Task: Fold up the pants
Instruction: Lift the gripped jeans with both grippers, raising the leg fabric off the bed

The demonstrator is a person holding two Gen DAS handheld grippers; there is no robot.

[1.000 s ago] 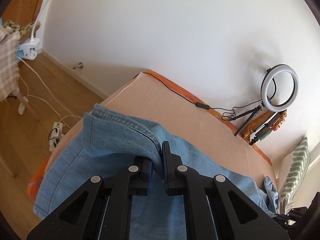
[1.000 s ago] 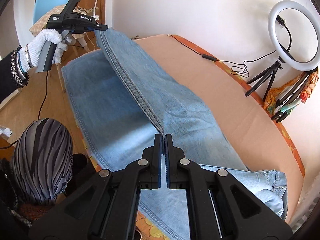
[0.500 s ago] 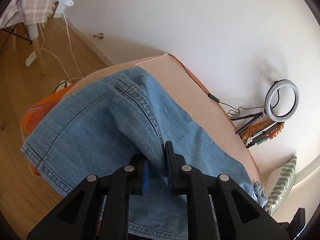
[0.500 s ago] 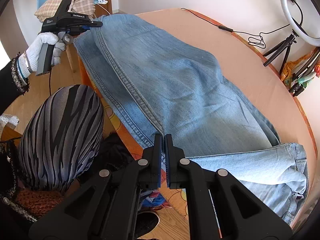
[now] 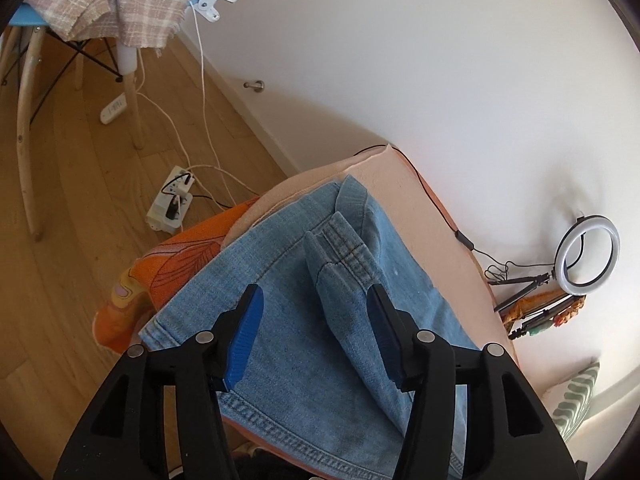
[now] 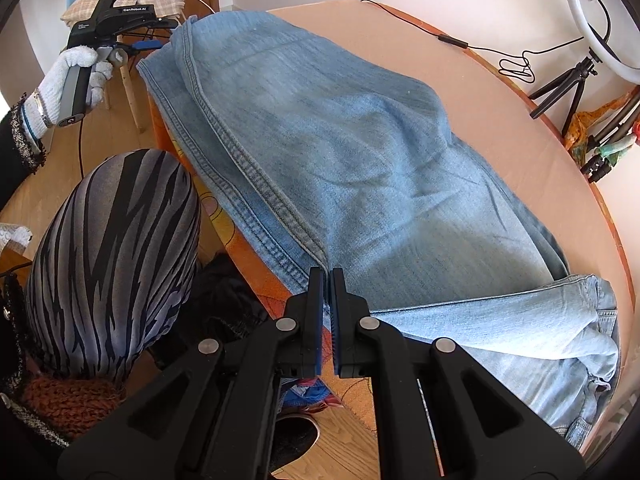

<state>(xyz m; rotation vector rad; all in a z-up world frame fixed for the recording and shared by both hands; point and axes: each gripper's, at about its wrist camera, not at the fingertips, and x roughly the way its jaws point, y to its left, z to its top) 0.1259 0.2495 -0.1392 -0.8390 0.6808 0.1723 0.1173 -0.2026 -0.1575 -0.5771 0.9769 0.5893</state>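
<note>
Fold step: one leg of the jeans (image 6: 360,152) laid over the other, running from upper left to lower right of the right wrist view across the table (image 6: 500,92). Waist end bunched at lower right, hem end at upper left near the table edge.

Left gripper (image 5: 316,332): fingers just been opening, now about halfway apart, blue pads clear of the cloth. Raised hem fold (image 5: 340,280) standing between them, nearer the right pad, not pressed. Seen also at upper left of the right wrist view, gripper (image 6: 156,40) in a gloved hand (image 6: 76,76) just beside the hem.

Right gripper (image 6: 327,292): fingers fully closed, pinching the seam edge of the top leg at lower centre of the frame.

Judged next: letting go on the right too, then flattening the hem ridge so both legs lie flush, then taking fresh hold for the crosswise fold toward the waist.

Hard to make out: near table edge hidden under denim and behind the striped knee (image 6: 116,252) at lower left. Waistband cut off by the lens rim at lower right. Cloth between the right pads barely visible, only a thin sliver. Lower leg mostly covered by the upper; alignment of the two hems not checkable.
</note>
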